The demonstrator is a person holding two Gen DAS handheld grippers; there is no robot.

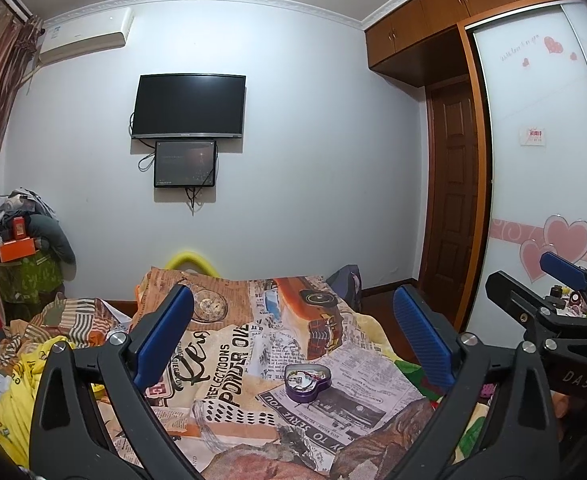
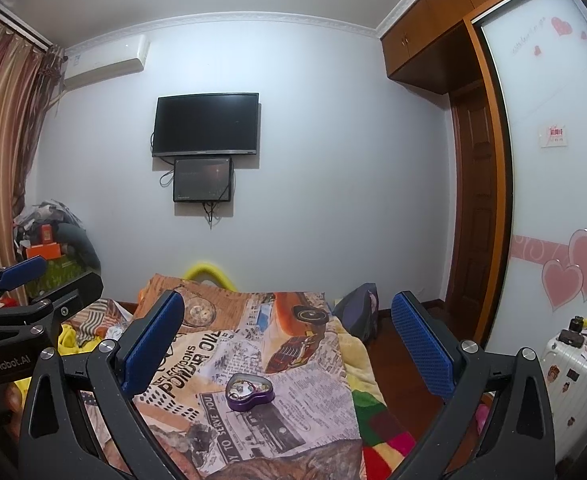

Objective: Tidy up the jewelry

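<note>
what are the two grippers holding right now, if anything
Nothing is held. The left gripper and the right gripper are both open and empty above the bed; the purple heart-shaped box sits untouched on the printed blanket.

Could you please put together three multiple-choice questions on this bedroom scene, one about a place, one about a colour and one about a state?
1. Where is the heart-shaped tin?
A. On the newspaper-print blanket on the bed
B. On the white suitcase
C. Between the fingers of a gripper

2. What colour is the tin's outer wall?
A. Red
B. Purple
C. Green

3. How do the left gripper and right gripper stand?
A. Both shut on the tin
B. One open, one shut
C. Both open and holding nothing

Answers:
1. A, since both wrist views show the tin resting on the printed blanket, beyond the fingertips.
2. B, since its side wall shows purple in both views.
3. C, since in each view the blue pads stand wide apart with only bedding between them.
</note>
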